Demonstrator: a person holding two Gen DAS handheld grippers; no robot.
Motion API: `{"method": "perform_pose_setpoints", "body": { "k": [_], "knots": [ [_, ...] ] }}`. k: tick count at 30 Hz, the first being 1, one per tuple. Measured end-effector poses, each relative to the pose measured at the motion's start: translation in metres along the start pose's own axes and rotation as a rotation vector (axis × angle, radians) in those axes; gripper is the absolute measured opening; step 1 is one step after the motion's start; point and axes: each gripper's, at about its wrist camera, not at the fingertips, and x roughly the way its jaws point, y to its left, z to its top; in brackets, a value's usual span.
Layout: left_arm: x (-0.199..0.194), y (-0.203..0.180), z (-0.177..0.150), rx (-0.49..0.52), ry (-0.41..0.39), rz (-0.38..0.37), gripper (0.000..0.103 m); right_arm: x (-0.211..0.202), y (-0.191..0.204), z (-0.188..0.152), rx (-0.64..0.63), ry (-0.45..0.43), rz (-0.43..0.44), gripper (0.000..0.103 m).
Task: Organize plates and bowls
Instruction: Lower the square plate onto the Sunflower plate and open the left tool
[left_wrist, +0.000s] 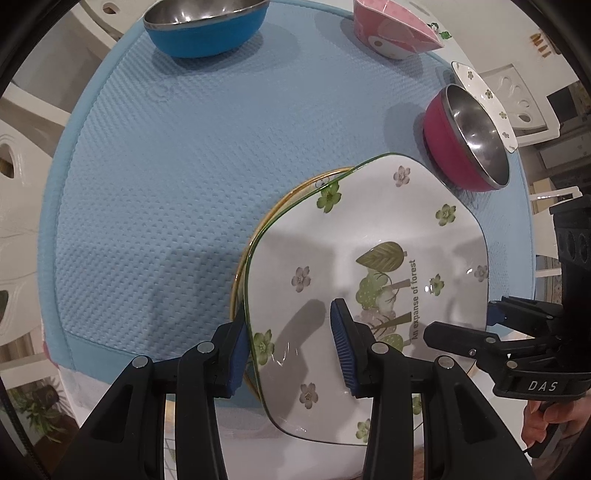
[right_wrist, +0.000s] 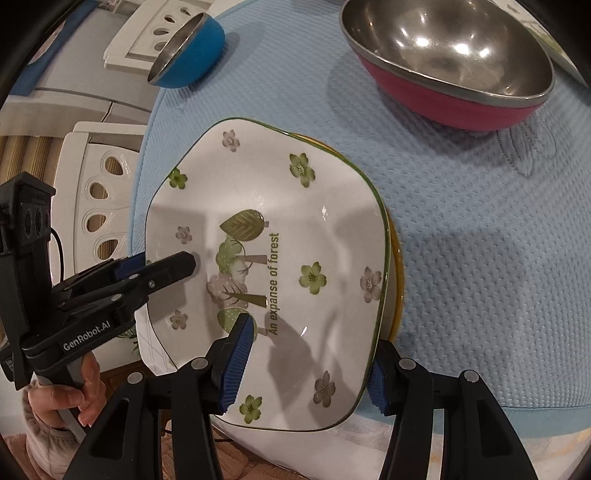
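Lettering first: "An expanse of forest" is being shown in olive print on the square plate, next to a little tree and leaf drawing, with green and mauve flowers scattered round it. "DAS" is being displayed on the body of the right hand-held gripper in the left wrist view, and "GenRobot.AI" is being displayed on the left hand-held gripper in the right wrist view.

The square plate is being rested on top of a gold-rimmed plate, whose edge is peeking out underneath, at the near edge of the blue mat on the worktop. It's being clamped from both sides: its left rim is being pinched between the blue pads of the left hand-held gripper, one pad over the plate's face and one outside the rim. The right rim is being straddled the same way by the right hand-held gripper, jaws partly closed on the plate.

Further back on the mat, a blue bowl, a pink bowl and a pink patterned bowl are being left well apart from the plates.
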Motion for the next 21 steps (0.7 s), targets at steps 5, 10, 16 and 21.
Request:
{"method": "perform_pose_setpoints", "body": {
  "k": [5, 10, 16, 21],
  "knots": [
    [0.002, 0.000, 0.001, -0.017, 0.013, 0.001, 0.037, 0.000, 0.001, 0.001, -0.007, 0.013, -0.012, 0.054],
    [0.003, 0.002, 0.001, -0.044, 0.029, 0.001, 0.038, 0.001, 0.001, 0.004, 0.005, 0.028, -0.017, 0.054],
    [0.001, 0.013, -0.001, -0.090, 0.045, -0.042, 0.038, 0.005, 0.006, 0.005, -0.009, 0.046, -0.034, 0.054],
    [-0.001, 0.015, -0.004, -0.093, 0.049, -0.039, 0.038, 0.006, 0.007, 0.005, 0.004, 0.046, -0.032, 0.054]
  ]
}}
